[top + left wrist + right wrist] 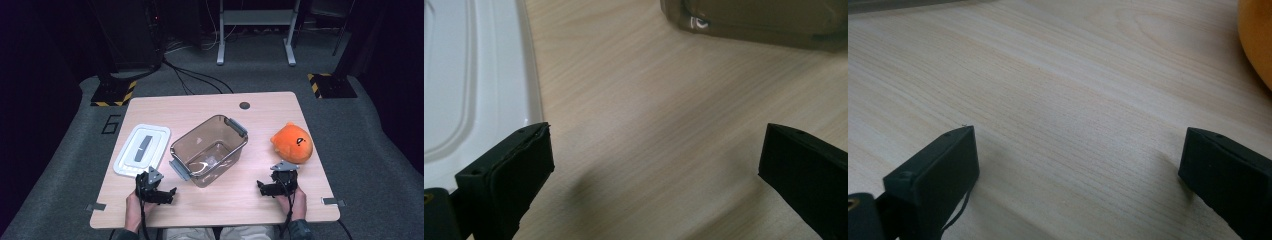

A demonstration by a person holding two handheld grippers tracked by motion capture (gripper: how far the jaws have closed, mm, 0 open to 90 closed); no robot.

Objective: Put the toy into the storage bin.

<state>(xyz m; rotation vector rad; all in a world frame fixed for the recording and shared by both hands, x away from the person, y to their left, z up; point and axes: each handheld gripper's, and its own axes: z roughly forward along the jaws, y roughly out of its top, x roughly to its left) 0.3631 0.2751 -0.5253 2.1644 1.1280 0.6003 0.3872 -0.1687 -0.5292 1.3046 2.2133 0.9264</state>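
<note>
Left hand-held gripper (159, 192): jaws wide apart, holding nothing, low over the counter (235, 200) just before the white lid (142, 149).
Right hand-held gripper (276, 187): jaws spread wide, empty, just before the orange plush toy (292, 142).
Between them: clear brown box (210, 149), open, near the counter's middle.
Cut off: in the right gripper view the orange plush toy shows only an edge.

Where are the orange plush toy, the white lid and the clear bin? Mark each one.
orange plush toy (292, 141), high view, middle of its round body.
white lid (131, 153), high view, flat top left of the grey centre strip.
clear bin (235, 125), high view, grey latch on its far rim.
</note>
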